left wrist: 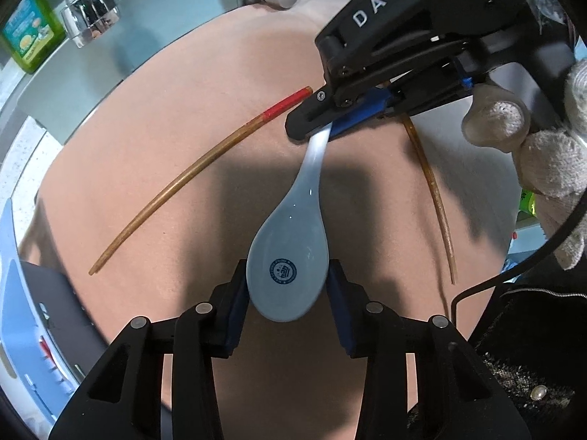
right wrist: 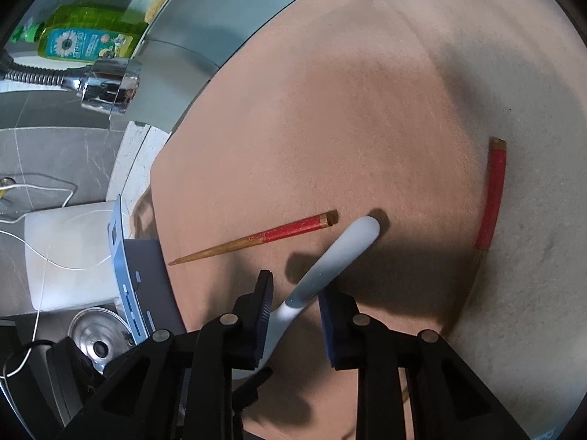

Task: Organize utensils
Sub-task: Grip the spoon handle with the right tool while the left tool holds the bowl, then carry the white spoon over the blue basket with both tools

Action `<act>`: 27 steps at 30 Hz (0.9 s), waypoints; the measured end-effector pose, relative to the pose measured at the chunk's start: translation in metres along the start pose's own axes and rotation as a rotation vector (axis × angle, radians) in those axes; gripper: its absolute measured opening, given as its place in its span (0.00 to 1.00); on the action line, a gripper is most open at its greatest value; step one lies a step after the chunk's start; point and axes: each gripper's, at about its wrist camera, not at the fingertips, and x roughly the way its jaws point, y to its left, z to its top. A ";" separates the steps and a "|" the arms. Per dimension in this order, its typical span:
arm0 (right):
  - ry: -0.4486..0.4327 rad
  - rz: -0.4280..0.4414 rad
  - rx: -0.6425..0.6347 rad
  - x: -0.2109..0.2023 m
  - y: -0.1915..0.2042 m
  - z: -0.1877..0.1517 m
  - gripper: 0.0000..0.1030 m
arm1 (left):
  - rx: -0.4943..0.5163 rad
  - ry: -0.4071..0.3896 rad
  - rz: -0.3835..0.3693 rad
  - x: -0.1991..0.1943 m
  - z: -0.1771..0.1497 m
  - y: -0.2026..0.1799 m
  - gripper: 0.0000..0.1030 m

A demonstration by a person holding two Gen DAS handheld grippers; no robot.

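A pale blue ceramic spoon [left wrist: 288, 253] is lying between two separated red-banded wooden chopsticks [left wrist: 194, 179] [left wrist: 436, 198] on the pink mat [left wrist: 165, 128].

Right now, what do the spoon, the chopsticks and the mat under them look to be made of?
Spoon: probably glazed ceramic, perhaps melamine; pale blue-white, glossy, with sharp highlights and a printed blue stamp in the bowl. Chopsticks: likely lacquered wood or bamboo; brown, slightly shiny, with painted red bands near the thick ends. Mat: matte pinkish-tan, apparently soft cloth or felt, showing faint creases.
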 end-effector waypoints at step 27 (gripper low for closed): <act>-0.043 0.076 -0.108 -0.029 0.054 -0.008 0.10 | -0.158 -0.161 0.003 -0.059 -0.037 0.020 0.38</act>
